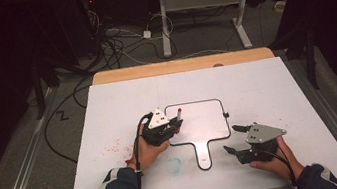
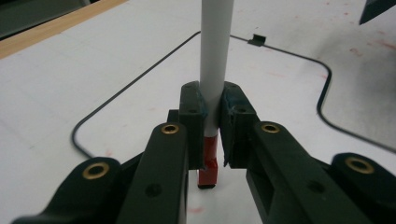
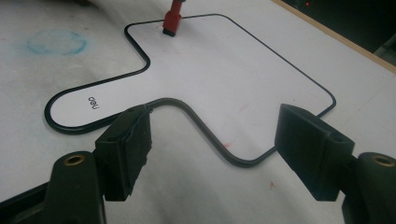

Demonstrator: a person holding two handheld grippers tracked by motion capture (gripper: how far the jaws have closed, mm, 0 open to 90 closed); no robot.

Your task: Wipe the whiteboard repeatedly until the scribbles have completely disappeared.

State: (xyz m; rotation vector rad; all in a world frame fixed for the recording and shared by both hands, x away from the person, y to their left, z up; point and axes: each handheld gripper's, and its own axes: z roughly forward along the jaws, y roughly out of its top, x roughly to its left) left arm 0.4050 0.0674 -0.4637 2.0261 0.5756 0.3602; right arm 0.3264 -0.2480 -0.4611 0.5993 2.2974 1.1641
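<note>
A paddle-shaped whiteboard (image 1: 200, 120) with a black rim lies flat in the middle of the white table top; its handle (image 3: 88, 105) points toward the person. My left gripper (image 1: 161, 126) is at the board's near-left corner, shut on a marker (image 2: 215, 56) with a white barrel. The marker's red end (image 3: 173, 21) points down at the board (image 3: 210, 60) just inside the rim. My right gripper (image 3: 217, 144) stands open just off the board's right near corner (image 1: 231, 139), with nothing clamped between its pads (image 3: 128, 149).
A blue smudged ring (image 1: 174, 164) marks the table left of the handle, and red specks (image 1: 113, 145) lie farther left. A small black clip (image 1: 226, 114) sits on the board's right rim. The table's wooden edge (image 1: 182, 65) runs behind; cables and desk legs stand beyond.
</note>
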